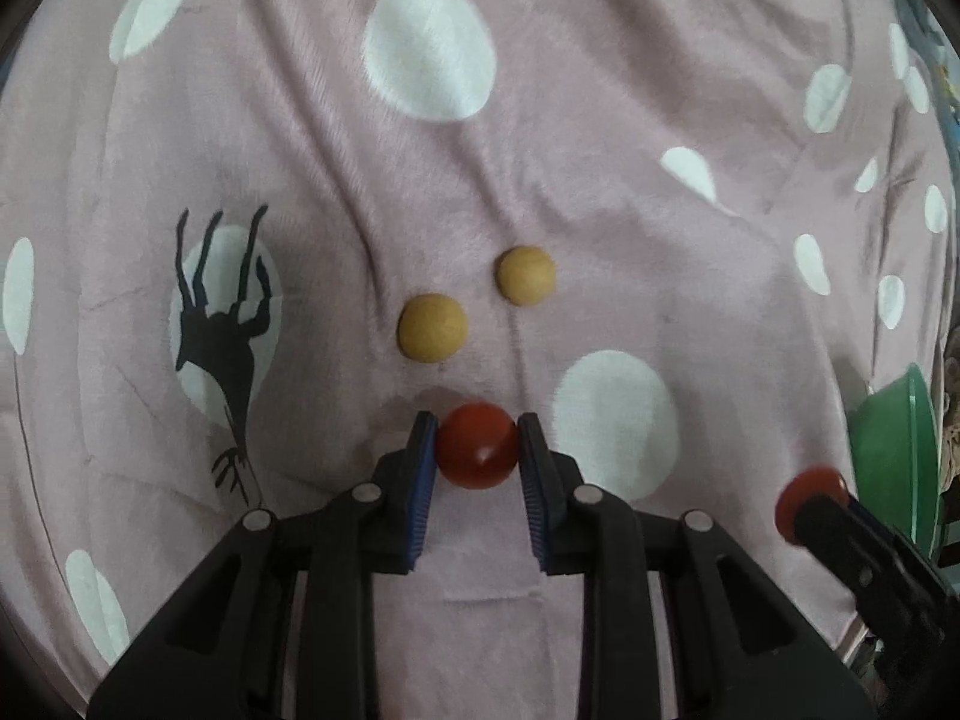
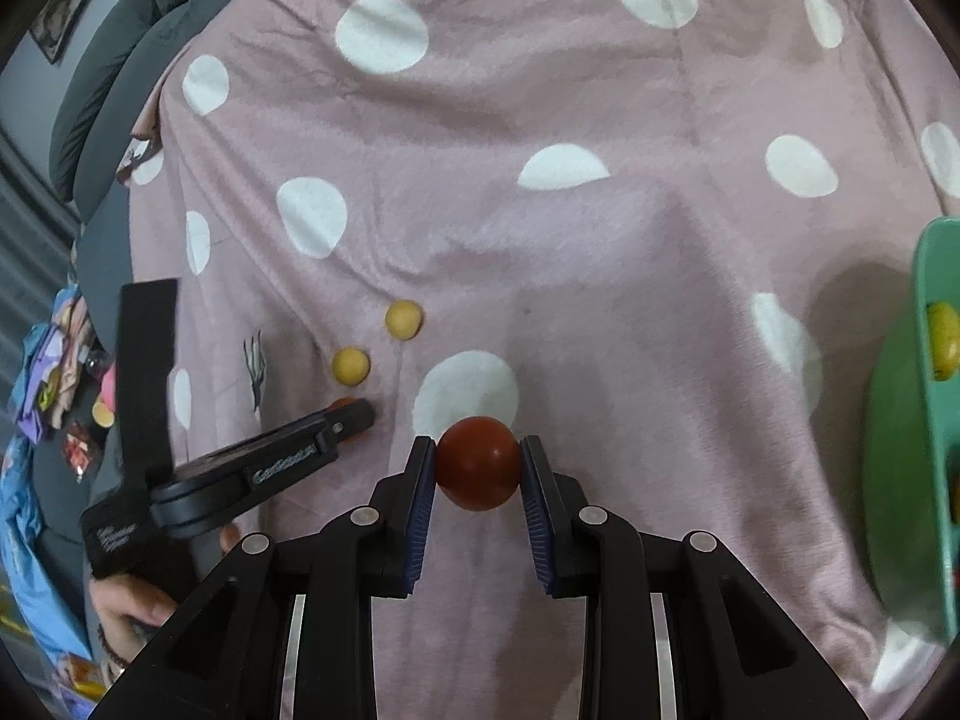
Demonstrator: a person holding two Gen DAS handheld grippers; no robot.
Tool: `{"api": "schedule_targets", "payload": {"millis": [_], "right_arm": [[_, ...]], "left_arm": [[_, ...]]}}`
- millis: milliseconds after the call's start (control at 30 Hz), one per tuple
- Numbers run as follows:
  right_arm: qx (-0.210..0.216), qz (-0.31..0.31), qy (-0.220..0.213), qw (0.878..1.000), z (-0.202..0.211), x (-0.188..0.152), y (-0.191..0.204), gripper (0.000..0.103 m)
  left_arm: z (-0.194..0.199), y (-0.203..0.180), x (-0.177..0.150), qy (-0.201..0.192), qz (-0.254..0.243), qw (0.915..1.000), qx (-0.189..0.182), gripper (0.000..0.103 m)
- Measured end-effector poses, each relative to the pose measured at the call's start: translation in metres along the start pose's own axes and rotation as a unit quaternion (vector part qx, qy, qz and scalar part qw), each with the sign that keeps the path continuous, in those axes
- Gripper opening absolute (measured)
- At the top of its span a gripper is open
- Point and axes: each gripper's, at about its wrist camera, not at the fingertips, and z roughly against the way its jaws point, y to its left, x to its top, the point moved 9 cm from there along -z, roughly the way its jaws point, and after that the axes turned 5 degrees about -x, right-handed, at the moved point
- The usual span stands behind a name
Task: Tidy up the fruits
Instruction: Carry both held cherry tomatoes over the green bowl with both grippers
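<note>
Both grippers clamped on a red fruit each, over the pink dotted blanket (image 1: 540,180).

Left gripper (image 1: 477,450) pinches a red fruit (image 1: 477,447) across its middle; right gripper (image 2: 478,462) pinches the other red fruit (image 2: 478,463) the same way. Probably like-with-like sorting, heading for the green tray (image 2: 927,420) to the right, which already holds a yellow fruit (image 2: 943,341). Two tan fruits (image 1: 432,328) (image 1: 525,275) sit on the blanket just ahead of the left gripper, close together but apart. Red fruits are round: no long axis or heading to call.
</note>
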Motion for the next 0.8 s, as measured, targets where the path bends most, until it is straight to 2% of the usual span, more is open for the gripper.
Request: {"api": "schedule_targets", "payload": {"millis": [333, 567, 800], "right_arm": [[-0.040, -0.031, -0.057, 0.997, 0.040, 0.024, -0.040, 0.030], [-0.082, -0.056, -0.106, 0.989, 0.080, 0.038, -0.082, 0.030], [-0.156, -0.090, -0.145, 0.973, 0.122, 0.042, -0.137, 0.030]], "left_arm": [[0.061, -0.054, -0.006, -0.064, -0.062, 0.9953, -0.037, 0.026], [0.082, -0.121, -0.012, -0.093, -0.116, 0.9865, -0.069, 0.026], [0.086, -0.202, -0.017, -0.098, -0.159, 0.9740, -0.128, 0.026]]}}
